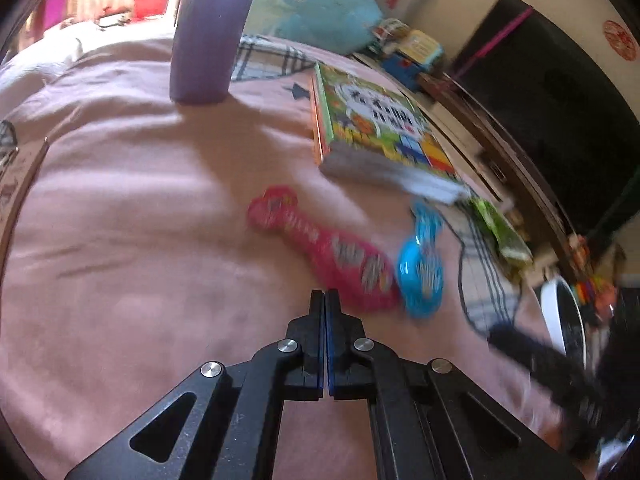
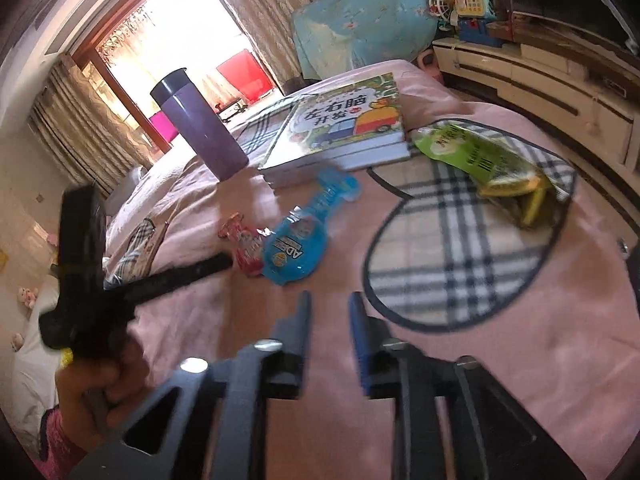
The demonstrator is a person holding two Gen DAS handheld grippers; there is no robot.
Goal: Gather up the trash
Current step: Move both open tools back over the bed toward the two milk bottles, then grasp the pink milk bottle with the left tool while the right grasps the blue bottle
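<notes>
Nothing collected yet: pink wrapper (image 1: 320,256), blue wrapper (image 2: 298,240) and green packet (image 2: 492,160) lie on the bed (image 1: 140,240). Left gripper (image 1: 325,300) fingers pressed together, empty; right gripper (image 2: 330,312) fingers spread.

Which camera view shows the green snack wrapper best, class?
The right wrist view: the green snack wrapper lies whole on the plaid patch. The left wrist view shows it only blurred and foreshortened beyond the book.
</notes>
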